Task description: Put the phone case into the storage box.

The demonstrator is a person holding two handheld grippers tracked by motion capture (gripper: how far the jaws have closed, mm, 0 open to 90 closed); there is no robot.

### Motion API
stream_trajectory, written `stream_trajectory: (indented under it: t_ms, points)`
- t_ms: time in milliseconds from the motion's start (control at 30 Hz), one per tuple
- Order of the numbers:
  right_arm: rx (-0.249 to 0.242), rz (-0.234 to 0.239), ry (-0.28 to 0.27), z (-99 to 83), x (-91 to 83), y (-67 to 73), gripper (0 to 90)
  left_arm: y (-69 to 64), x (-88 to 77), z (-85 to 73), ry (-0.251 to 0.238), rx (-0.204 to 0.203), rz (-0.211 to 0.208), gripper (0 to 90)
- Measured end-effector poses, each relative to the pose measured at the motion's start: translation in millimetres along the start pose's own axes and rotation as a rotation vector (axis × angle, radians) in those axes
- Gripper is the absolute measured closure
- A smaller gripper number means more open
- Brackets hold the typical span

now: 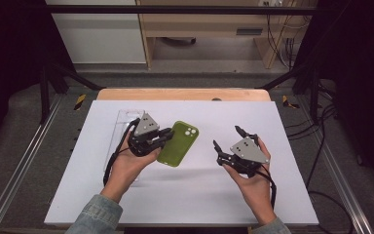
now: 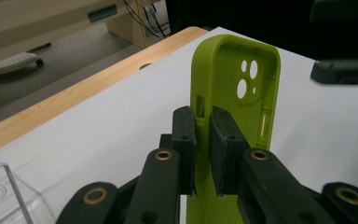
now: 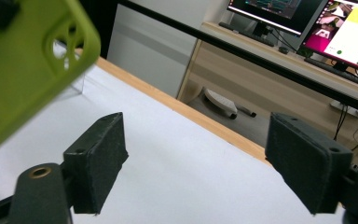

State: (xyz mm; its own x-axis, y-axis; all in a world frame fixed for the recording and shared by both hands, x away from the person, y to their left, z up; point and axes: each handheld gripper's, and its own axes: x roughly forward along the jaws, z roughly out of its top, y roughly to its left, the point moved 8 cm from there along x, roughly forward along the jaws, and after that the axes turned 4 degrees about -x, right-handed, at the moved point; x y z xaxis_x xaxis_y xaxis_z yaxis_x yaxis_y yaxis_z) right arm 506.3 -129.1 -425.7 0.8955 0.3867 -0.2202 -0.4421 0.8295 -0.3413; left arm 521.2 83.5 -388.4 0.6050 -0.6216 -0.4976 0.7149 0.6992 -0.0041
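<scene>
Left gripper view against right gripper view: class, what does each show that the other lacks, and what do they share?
Left gripper view: the left tool shut on the side wall of the green phone case, beside a clear plastic box. Right gripper view: the right tool open with nothing between its pads, and monitors behind. Both: the case, the white table and its wooden edge.

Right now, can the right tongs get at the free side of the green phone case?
Probably yes. The right tongs stand open with nothing between them, and only bare white table lies between them and the green phone case. The left tongs pinch its opposite edge, leaving the near side free.
</scene>
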Motion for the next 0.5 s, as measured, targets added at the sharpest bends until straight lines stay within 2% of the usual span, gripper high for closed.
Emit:
stream_trajectory:
  t_ms: [100, 267, 367, 500]
  points:
    - [0.026, 0.036, 0.037, -11.6, 5.5, 2.3, 14.5, 3.6, -6.6, 3.7, -0.021, 0.006, 0.019, 81.0]
    - [0.056, 0.072, 0.103, -34.3, 9.3, 1.4, 8.0, 14.0, -16.7, 7.4, -0.043, -0.007, 0.054, 81.0]
    - [0.069, 0.063, 0.132, -47.7, 10.4, -2.7, 8.6, 20.2, -22.8, 9.4, -0.06, -0.016, 0.065, 81.0]
    - [0.093, 0.046, 0.143, -56.0, 8.8, -12.0, 10.5, 27.3, -29.6, 11.4, -0.079, -0.025, 0.069, 81.0]
